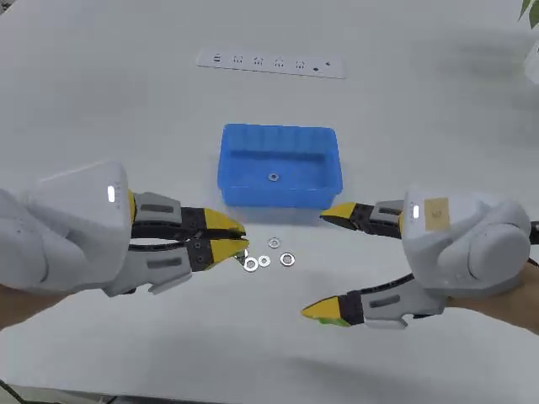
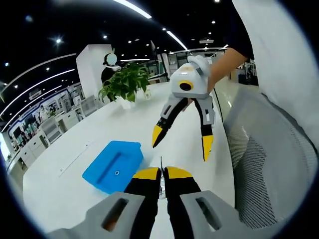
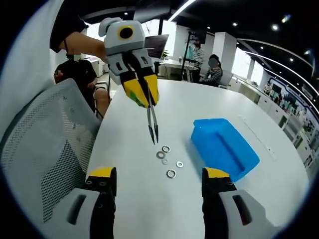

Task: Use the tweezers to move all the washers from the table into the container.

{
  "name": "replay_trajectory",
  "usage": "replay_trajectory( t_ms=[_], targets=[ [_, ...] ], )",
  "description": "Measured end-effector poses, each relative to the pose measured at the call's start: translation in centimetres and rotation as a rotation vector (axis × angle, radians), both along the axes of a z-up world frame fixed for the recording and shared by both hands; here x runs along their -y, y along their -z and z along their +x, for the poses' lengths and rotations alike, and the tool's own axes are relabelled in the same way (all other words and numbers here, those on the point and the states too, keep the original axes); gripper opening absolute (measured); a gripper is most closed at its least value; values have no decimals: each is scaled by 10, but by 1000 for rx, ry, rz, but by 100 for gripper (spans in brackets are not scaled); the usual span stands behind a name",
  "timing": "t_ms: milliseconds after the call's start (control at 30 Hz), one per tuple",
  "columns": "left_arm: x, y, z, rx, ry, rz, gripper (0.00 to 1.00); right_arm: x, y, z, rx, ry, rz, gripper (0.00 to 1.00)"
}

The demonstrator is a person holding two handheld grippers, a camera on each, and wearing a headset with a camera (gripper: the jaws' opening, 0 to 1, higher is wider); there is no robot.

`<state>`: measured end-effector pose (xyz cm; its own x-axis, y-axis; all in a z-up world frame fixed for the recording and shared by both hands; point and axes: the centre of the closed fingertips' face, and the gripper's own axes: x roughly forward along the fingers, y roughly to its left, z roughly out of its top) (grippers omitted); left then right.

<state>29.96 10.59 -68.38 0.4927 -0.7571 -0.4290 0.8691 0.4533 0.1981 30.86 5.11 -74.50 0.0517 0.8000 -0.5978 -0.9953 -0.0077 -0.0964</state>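
Four washers (image 1: 287,259) lie on the table (image 1: 421,118) just before the blue container (image 1: 278,135), which seems to hold a fifth, my left gripper (image 1: 244,236) pinching the tweezers (image 3: 152,124) beside them, my right gripper (image 1: 316,263) spread wide.

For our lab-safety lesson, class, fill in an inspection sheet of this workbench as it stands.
Surface: white table, flat.
Job's things: blue container holding one washer; at least four loose washers in front of it; tweezers.
Clutter: power strip.
Grippers: left hand-held gripper shut on tweezers; right hand-held gripper open.
Cables: nothing seen.
Surroundings: potted plant, mesh chair.
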Motion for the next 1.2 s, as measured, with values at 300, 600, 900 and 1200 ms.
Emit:
replay_trajectory(
  t_ms=[300,600,900,1200],
  targets=[
    [6,5,1,-7,-5,0,7,12,12,-17,-48,18,-21,78],
    [6,6,5,-10,-5,3,7,13,15,-17,-79,60,-2,77],
    [8,10,6,-23,14,9,7,12,16,-22,-100,78,9,77],
    [9,20,9,-43,24,14,7,19,22,-23,-114,96,-1,77]
  ],
)
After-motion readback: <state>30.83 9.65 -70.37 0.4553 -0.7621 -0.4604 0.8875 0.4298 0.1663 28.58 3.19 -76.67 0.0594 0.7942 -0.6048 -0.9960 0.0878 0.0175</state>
